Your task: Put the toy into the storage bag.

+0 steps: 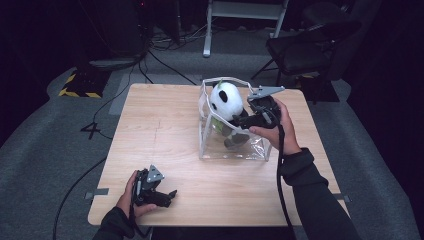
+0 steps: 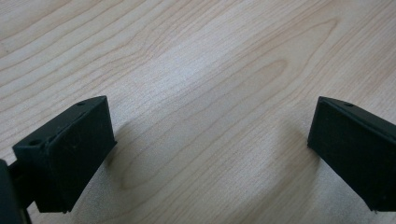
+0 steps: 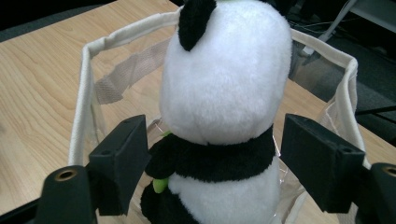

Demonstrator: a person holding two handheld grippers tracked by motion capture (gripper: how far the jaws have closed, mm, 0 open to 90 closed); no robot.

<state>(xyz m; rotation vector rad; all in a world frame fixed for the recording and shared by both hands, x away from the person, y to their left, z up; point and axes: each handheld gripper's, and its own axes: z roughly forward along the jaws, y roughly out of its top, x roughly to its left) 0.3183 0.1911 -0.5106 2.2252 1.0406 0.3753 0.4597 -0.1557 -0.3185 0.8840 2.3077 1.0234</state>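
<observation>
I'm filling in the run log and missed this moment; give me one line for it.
left gripper: open, resting on table | right gripper: open, jaws either side of panda plush | panda: inside clear bag

black chair point(image 1: 305, 47) beyond table | floor cables point(image 1: 165, 42) | hazard-striped block point(image 1: 80, 86) (far left)

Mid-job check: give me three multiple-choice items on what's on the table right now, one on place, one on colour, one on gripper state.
1. Where is the panda plush?
A. inside the clear bag
B. flat on the bare table
C. on the chair

2. What colour is the clear bag's rim?
A. red
B. white
C. blue

3. How is the left gripper?
A. shut on the panda
B. open above the table
C. shut on the bag

Answers: 1 A, the bag's walls surround it; 2 B, the trim shows white; 3 B, its jaws stand wide apart over bare wood.
</observation>
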